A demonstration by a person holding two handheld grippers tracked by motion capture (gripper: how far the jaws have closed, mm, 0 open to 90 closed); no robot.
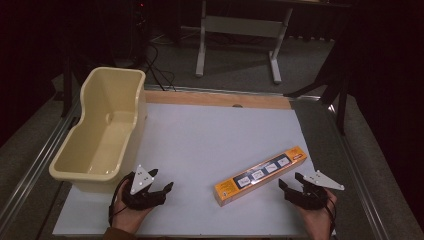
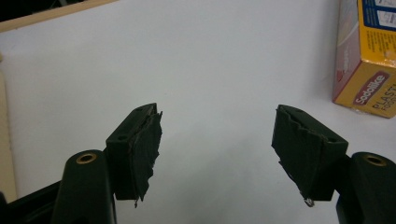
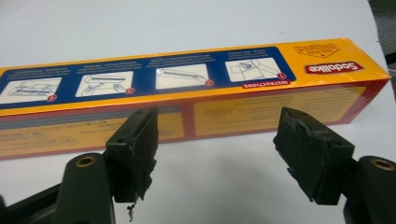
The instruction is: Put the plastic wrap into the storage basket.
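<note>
On the white bench (image 1: pixel 210 135), a long yellow box (image 1: pixel 261 175) of plastic wrap lies flat and slanted, one end toward the near edge, the other angled away to the right. Everything else is best placed from that box. Well to its left stands a cream plastic tub (image 1: pixel 102 130), empty as far as I can see, at the bench's left edge. Just off the box's right-hand side sits the right tool (image 1: pixel 292 184), held in a hand (image 1: pixel 316 212) that comes up from the near edge. Its jaws are spread wide and grip nothing. In the right gripper view the box (image 3: pixel 196 88) runs across just beyond the two black pads (image 3: pixel 140 149), its long side facing them, close but not touched. The left tool (image 1: pixel 159 181) waits farther off on the box's left, near the tub's front corner, likewise spread and empty; in the left gripper view it looks over bare bench with one end of the box (image 2: pixel 366 60) at the right margin.

My reading is that the approach to the box is in hand, with no grasp made yet, and the right tool leading. The next move seems to call for easing that tool forward so the jaws straddle the box across its narrow width, somewhere near the middle so it lifts level, then closing firmly. The tub looks the likely place for it.
</note>
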